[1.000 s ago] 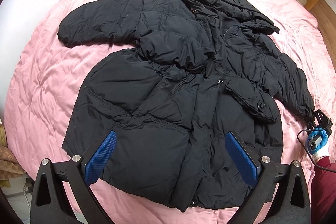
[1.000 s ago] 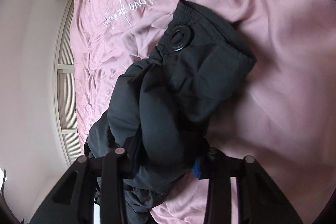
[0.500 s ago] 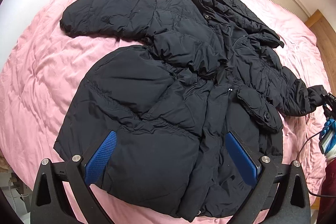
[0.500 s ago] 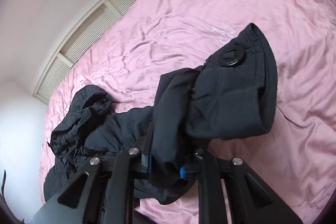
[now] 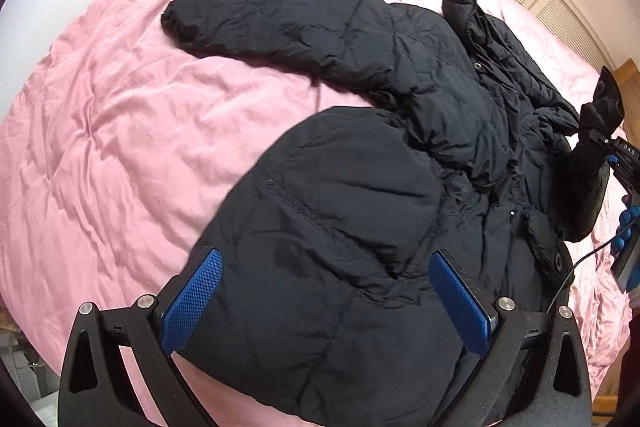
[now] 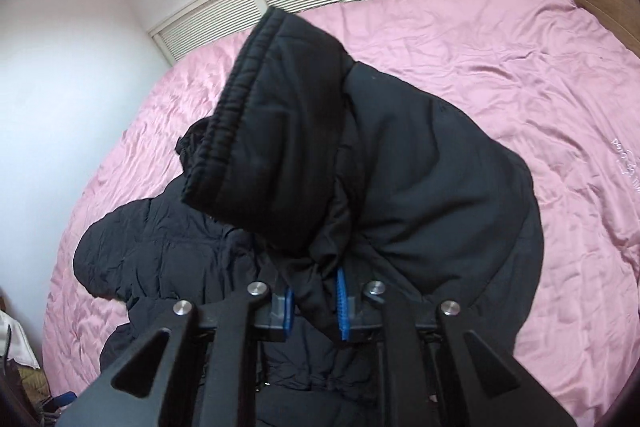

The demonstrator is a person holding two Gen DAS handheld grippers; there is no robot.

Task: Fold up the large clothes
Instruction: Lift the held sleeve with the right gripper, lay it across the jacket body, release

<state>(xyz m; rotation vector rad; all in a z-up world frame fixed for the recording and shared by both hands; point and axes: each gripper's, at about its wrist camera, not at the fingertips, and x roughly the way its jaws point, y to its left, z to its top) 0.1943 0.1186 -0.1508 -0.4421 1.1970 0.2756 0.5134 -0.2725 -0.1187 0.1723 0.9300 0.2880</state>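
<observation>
Right gripper is clamped on a sleeve of the black jacket, the fabric pinched between its blue pads, the elastic cuff raised above the jacket body; left gripper stands with jaws wide apart and nothing between them, poised over the jacket's hem; the jacket lies spread front-up on the pink bed, its other sleeve stretched flat across the cover.
</observation>
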